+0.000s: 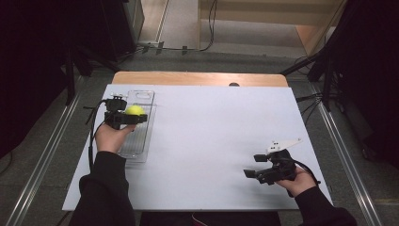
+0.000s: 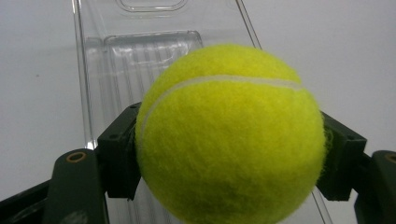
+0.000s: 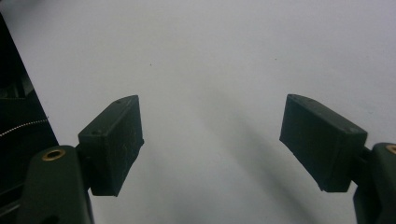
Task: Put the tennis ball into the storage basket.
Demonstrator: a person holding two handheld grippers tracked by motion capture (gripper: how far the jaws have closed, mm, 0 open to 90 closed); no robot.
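One fuzzy yellow ball (image 2: 229,135) with white seam, clamped in left tongs (image 1: 126,117) over clear tray (image 1: 141,141) near tabletop's (image 1: 211,141) left edge, right tongs (image 3: 212,149) apart, empty.

Black sleeves, black tools (image 1: 131,117), brass screws

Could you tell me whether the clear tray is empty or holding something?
Empty: the tray shows bare ribs; the ball sits in the left gripper.

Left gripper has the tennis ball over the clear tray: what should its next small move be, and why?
Probably lower the tennis ball a little toward the clear tray before letting go. The left gripper is shut on the ball, with both pads pressed against its sides, and the tray's ribbed floor lies right behind and under it. The right gripper sits open and apart over the white table, so it plays no part.
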